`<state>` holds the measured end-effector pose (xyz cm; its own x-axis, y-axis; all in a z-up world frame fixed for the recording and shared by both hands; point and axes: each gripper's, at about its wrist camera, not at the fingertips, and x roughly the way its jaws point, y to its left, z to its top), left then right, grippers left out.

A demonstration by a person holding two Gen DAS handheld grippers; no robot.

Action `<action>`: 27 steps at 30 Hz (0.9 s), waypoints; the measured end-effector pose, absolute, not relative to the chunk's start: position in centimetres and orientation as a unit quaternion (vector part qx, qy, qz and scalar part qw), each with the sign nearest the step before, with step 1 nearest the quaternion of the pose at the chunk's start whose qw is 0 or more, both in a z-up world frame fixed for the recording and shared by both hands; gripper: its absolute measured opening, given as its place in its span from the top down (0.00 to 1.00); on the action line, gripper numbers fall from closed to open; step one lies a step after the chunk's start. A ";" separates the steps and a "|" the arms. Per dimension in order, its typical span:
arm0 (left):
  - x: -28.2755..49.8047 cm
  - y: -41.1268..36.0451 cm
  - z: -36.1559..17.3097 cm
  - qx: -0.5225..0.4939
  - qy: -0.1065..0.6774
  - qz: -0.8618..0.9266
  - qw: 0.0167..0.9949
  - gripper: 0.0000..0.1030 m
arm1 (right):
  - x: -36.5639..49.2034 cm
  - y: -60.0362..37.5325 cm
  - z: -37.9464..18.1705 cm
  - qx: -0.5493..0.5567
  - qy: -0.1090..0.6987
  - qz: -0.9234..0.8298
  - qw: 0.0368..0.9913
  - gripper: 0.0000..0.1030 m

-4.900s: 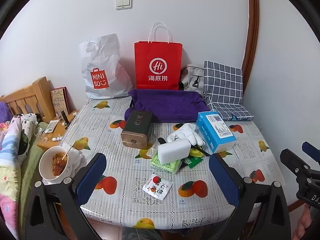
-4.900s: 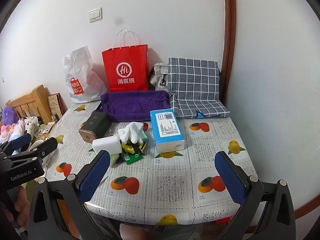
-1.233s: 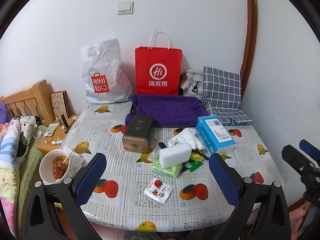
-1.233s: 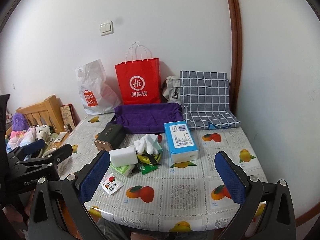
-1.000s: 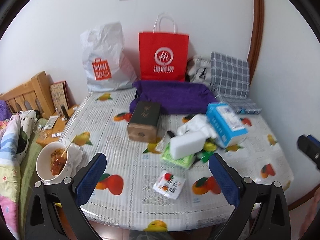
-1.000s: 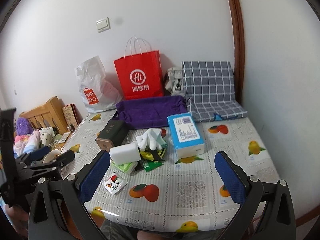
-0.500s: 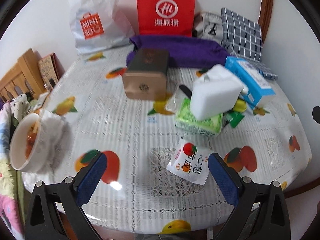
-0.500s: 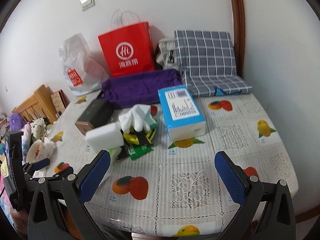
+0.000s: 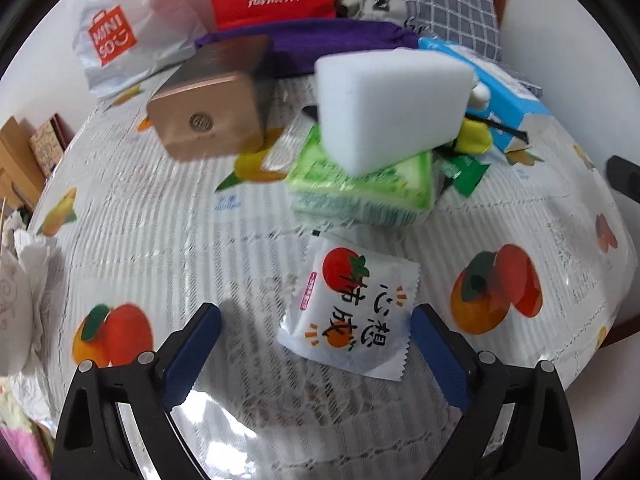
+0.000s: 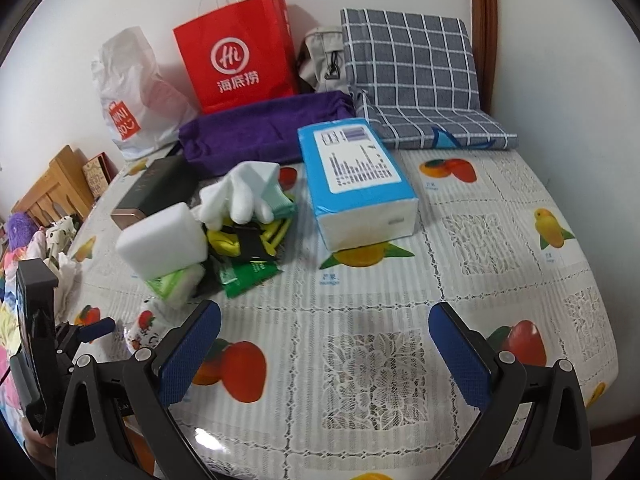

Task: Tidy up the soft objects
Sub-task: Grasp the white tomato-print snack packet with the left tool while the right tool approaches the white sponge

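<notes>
Left gripper (image 9: pixel 316 354): brought low over the table's near edge since a second ago; jaws wide, nothing held, snack packet (image 9: pixel 349 307) between them.
Right gripper (image 10: pixel 325 354): jaws wide, empty.
Sponge (image 9: pixel 390 106): untouched atop green pack (image 9: pixel 362 186), mid-table.
Implication: first pickup judged imminent.

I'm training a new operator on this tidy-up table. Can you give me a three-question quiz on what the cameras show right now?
1. True or false: the left gripper is shut on the snack packet.
2. What does the white sponge rest on?
A. green tissue pack
B. blue tissue pack
C. purple cloth
3. What lies just behind the sponge in the right wrist view?

Key:
1. False; open, packet lies ahead between its fingers.
2. A
3. White glove.
</notes>
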<state>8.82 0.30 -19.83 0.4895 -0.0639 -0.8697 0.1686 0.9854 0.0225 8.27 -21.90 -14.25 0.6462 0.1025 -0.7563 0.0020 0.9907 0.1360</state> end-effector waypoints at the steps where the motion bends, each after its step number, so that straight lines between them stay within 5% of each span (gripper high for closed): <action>1: 8.8 0.2 -19.8 0.054 0.499 -0.071 0.862 0.09 | 8.4 -22.0 -14.5 0.063 0.421 0.026 0.904 0.01; 14: 8.3 -1.7 -19.3 0.068 0.467 -0.107 0.875 0.65 | 10.0 -21.4 -16.2 0.059 0.441 0.033 0.895 0.01; 27: 10.0 3.8 -19.1 0.029 0.478 -0.043 0.877 0.73 | 10.6 -19.2 -15.0 0.054 0.424 0.059 0.902 0.01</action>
<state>10.03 3.82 -19.12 0.5399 -0.0473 -0.8404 0.1023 0.9947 0.0097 10.55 -19.23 -15.00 0.6337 0.1528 -0.7584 -0.0606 0.9871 0.1482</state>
